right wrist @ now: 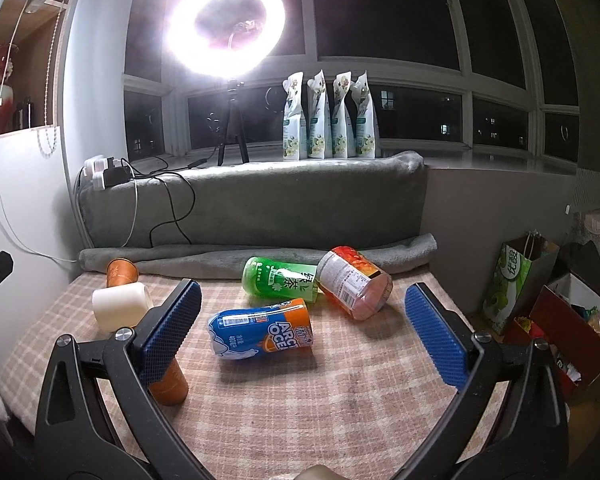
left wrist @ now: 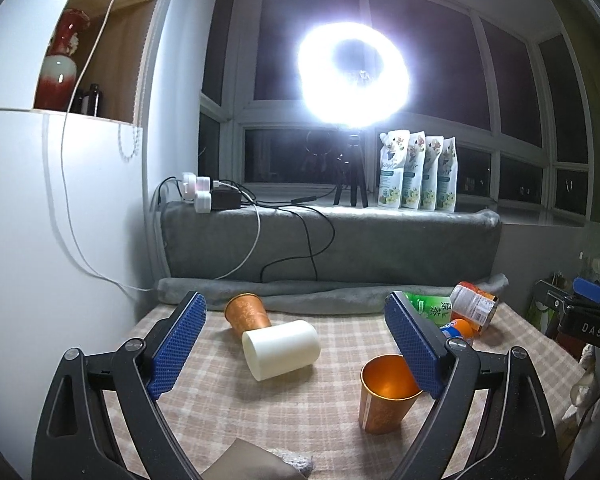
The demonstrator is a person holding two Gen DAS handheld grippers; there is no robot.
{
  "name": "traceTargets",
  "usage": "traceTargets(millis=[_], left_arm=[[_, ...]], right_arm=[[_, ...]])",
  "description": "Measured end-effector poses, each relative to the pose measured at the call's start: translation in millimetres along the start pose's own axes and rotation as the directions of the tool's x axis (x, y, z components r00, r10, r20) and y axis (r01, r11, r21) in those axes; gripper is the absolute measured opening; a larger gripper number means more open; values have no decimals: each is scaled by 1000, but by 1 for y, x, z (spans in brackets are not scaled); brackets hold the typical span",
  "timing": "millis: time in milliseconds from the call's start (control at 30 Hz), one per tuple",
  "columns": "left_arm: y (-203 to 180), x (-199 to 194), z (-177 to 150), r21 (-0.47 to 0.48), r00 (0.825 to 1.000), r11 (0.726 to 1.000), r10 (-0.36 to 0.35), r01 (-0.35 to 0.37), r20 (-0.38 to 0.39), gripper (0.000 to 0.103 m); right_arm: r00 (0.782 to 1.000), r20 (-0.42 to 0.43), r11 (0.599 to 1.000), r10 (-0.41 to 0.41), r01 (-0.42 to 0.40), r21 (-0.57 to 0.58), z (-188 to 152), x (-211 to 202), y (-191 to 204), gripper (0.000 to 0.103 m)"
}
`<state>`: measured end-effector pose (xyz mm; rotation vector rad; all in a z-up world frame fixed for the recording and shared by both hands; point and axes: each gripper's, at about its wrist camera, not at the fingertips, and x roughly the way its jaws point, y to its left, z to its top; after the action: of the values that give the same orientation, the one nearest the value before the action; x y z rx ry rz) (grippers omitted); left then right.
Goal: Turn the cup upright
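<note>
An orange metal cup (left wrist: 384,396) stands upright with its mouth up on the checked tablecloth, right behind my left gripper's right finger. A white cup (left wrist: 281,349) lies on its side in the middle, touching a second orange cup (left wrist: 247,311) that lies on its side behind it. My left gripper (left wrist: 296,344) is open and empty, above the white cup. My right gripper (right wrist: 304,334) is open and empty, above the lying bottles. The upright orange cup (right wrist: 168,384) shows behind its left finger, with the white cup (right wrist: 120,305) and lying orange cup (right wrist: 121,273) at far left.
Three bottles lie on the cloth: blue-orange (right wrist: 262,330), green (right wrist: 281,278), red-orange (right wrist: 354,282). A folded grey blanket (left wrist: 332,248) backs the table. A ring light on a tripod (left wrist: 354,76), pouches (left wrist: 418,170) and a power strip (left wrist: 204,194) stand on the sill. Bags and boxes (right wrist: 540,308) sit right.
</note>
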<state>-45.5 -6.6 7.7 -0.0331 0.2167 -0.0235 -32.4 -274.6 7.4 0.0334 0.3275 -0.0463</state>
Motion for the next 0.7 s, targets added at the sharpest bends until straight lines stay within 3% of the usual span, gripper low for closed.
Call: traceTargets(millis=[700], left_arm=[[1,-2,1,-5,1000,1000,-2,2,0,91]], right_arm=[[1000,-1,1000,-1,1,3,0,0,-1,103]])
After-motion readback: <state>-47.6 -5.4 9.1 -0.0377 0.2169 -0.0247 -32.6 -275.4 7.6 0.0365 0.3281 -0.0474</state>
